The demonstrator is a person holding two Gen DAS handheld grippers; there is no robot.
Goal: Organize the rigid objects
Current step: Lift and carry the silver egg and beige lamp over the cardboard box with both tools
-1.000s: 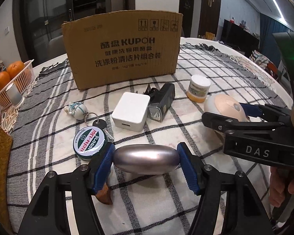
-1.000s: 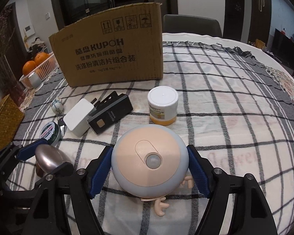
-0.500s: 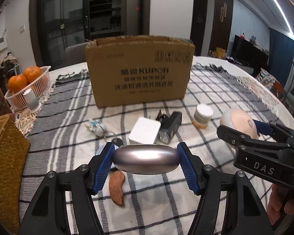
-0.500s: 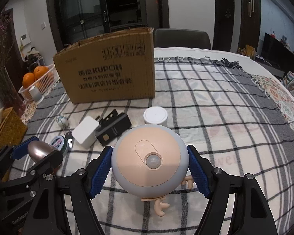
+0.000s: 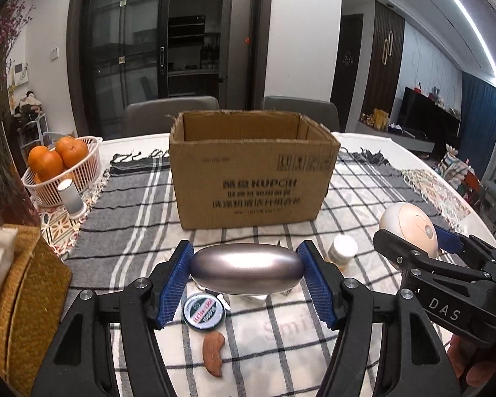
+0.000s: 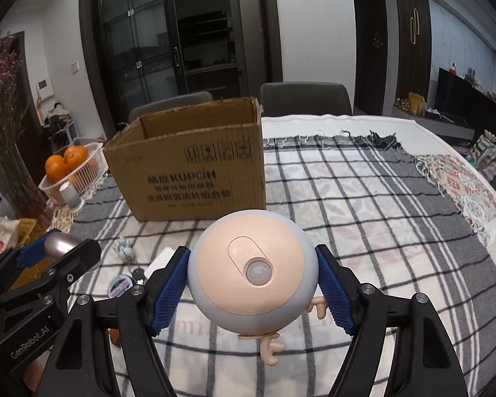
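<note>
Ribbed blue pads of left tongs (image 5: pixel 246 279) pinch a smooth metallic ovoid (image 5: pixel 246 273); right tongs (image 6: pixel 251 284) pinch a matte round night-light (image 6: pixel 251 273)

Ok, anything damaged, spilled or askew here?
Only small wear: the cardboard box has a ragged, torn top rim with the flaps gone. Nothing is spilled. The left hand-held gripper holds the metal oval squarely, and the right hand-held gripper holds the round light just as evenly.

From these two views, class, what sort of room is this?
Probably a home dining and living area: grey dining chairs behind a plaid-clothed table, a white basket of oranges, and a dark television.
</note>
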